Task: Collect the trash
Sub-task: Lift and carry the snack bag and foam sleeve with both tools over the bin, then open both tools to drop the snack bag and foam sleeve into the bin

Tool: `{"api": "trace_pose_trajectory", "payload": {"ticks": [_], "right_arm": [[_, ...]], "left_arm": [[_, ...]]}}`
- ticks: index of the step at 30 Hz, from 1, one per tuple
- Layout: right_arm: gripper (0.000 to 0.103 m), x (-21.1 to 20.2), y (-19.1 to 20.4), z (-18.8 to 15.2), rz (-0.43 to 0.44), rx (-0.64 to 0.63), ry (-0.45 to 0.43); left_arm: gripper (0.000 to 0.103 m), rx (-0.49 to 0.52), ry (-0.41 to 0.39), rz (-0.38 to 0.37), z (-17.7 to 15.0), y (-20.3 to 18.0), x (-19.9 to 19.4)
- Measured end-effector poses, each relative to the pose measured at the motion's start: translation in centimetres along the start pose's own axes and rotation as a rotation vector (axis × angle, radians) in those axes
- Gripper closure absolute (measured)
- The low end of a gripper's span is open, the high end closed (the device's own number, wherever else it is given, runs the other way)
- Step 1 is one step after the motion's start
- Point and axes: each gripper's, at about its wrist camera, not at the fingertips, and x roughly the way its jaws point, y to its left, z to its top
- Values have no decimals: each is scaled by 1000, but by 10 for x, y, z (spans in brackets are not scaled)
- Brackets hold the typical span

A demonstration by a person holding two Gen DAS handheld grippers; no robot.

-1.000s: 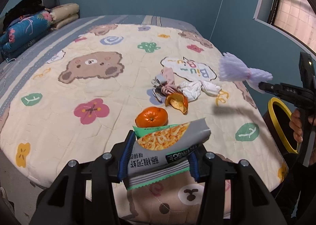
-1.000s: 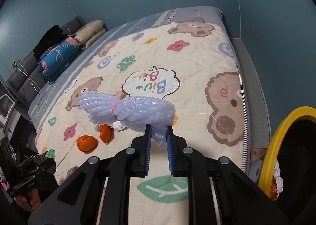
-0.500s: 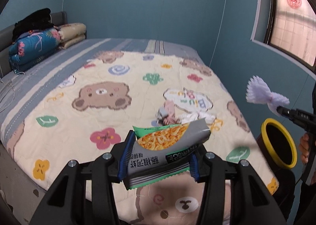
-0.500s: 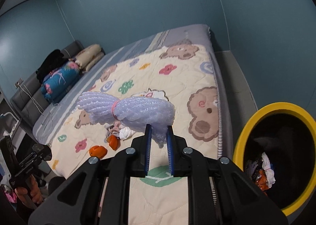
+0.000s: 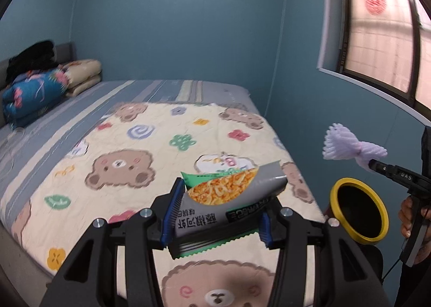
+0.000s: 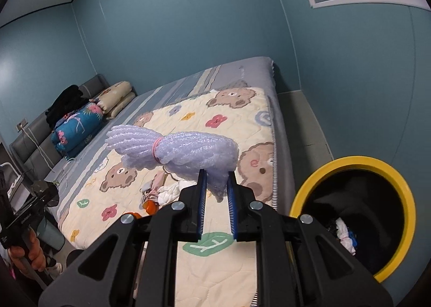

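My left gripper (image 5: 215, 206) is shut on a grey and green snack bag (image 5: 229, 199), held above the near end of the bed. My right gripper (image 6: 216, 191) is shut on a bundle of lilac foam netting (image 6: 183, 153) tied with a pink band; the left wrist view shows the same netting (image 5: 350, 149) hanging just above the bin. The black trash bin with a yellow rim (image 6: 358, 164) (image 5: 336, 189) stands on the floor beside the bed and holds some trash. On the quilt lie crumpled tissues (image 6: 167, 191) and orange peel (image 6: 151, 206).
The bear-print quilt (image 5: 129, 172) covers the bed. Folded blankets (image 5: 35, 91) and dark clothes are stacked at the headboard. A blue wall and a window (image 5: 382, 37) close off the right side. A hand (image 6: 29, 253) holding the other gripper shows at lower left.
Both grippers have risen and drawn back from the quilt with their loads. The right one swung towards the bin, which now shows larger; the orange and peel dropped out of the left view.
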Motion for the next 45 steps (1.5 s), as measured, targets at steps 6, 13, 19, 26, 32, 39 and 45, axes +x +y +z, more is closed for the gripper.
{"api": "trace_pose_trajectory", "payload": {"ticks": [6,13,19,26,32,39,45], "right_arm": [[89,-24,-20,5,-25,26,-41],[89,-49,-44,12,-72,50,-89],[89,-65,-65,14,-116,72,-124],[89,-70,-91,13,-171,104,-144],[89,-72,-111,7,-231,137,-155],[89,-67,-136,-2,-302,189,-163],[89,-63,-162,-12,-360,250,-151]], "left_arm": [[58,74,-26,-74,18,-45,1],[58,151,-48,-151,30,-94,8],[58,199,-55,-208,34,-128,17],[58,244,-49,-262,38,-162,34],[58,294,-29,-299,40,-193,51],[58,322,9,-343,38,-227,79],[57,341,50,-380,28,-253,106]]}}
